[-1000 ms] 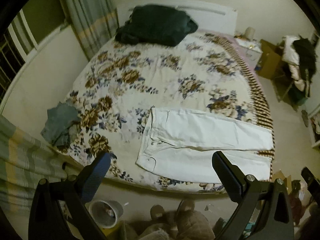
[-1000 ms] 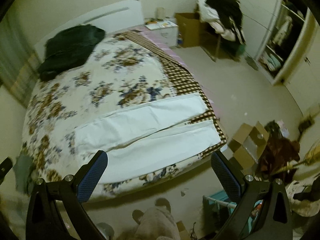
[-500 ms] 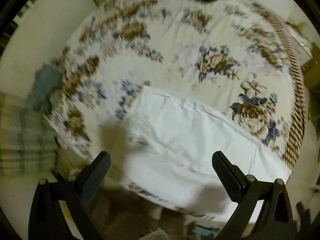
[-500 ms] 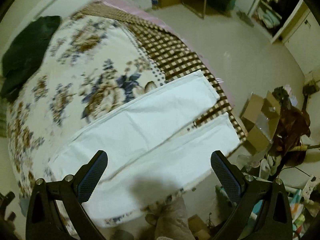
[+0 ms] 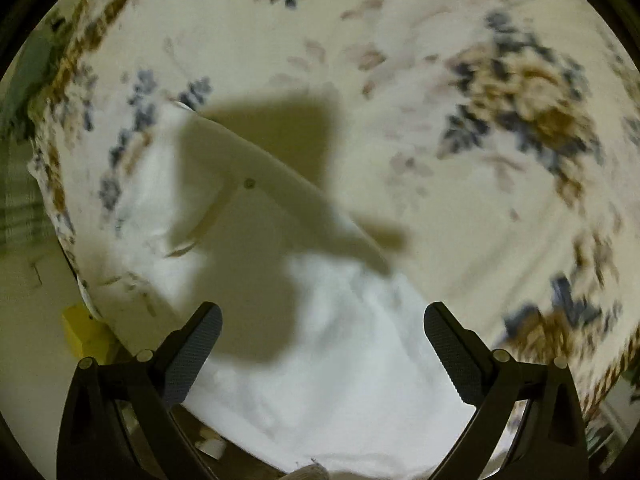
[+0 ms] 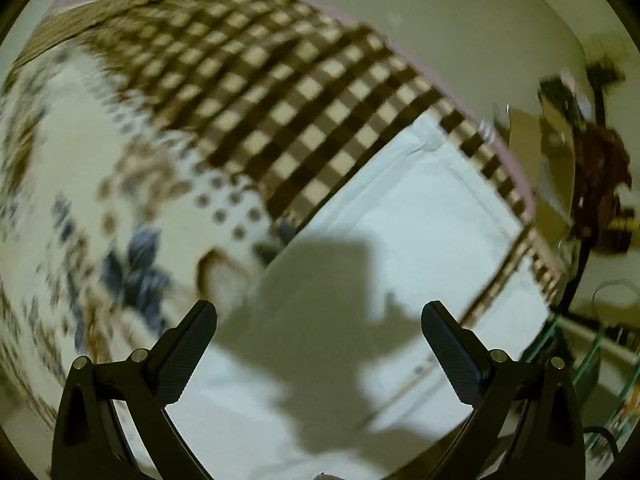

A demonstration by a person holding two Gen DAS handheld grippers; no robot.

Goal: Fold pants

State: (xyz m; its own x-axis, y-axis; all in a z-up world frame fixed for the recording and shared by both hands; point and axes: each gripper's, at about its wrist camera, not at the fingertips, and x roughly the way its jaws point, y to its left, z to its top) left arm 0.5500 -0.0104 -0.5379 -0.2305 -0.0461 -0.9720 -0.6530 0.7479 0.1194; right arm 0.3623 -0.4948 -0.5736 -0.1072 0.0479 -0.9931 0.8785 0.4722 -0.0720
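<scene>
Left wrist view: white pants [image 5: 352, 352] flat on floral bedspread [image 5: 400, 60]; blurred

Open left claw [image 5: 322, 354] above white pants [image 5: 340, 360]

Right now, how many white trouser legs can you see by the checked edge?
2: one white trouser leg lies on the brown checked border; another peeks nearer the bed's edge, mostly hidden.

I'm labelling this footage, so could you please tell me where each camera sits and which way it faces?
Left wrist: on the open left hand-held gripper, looking down at the waist end of the white cotton pants on the floral bedspread; only its fingers show.
Right wrist: on the open right hand-held gripper, looking down at the leg cuffs by the brown checked border.
Shared: the pants and the bedspread.
</scene>
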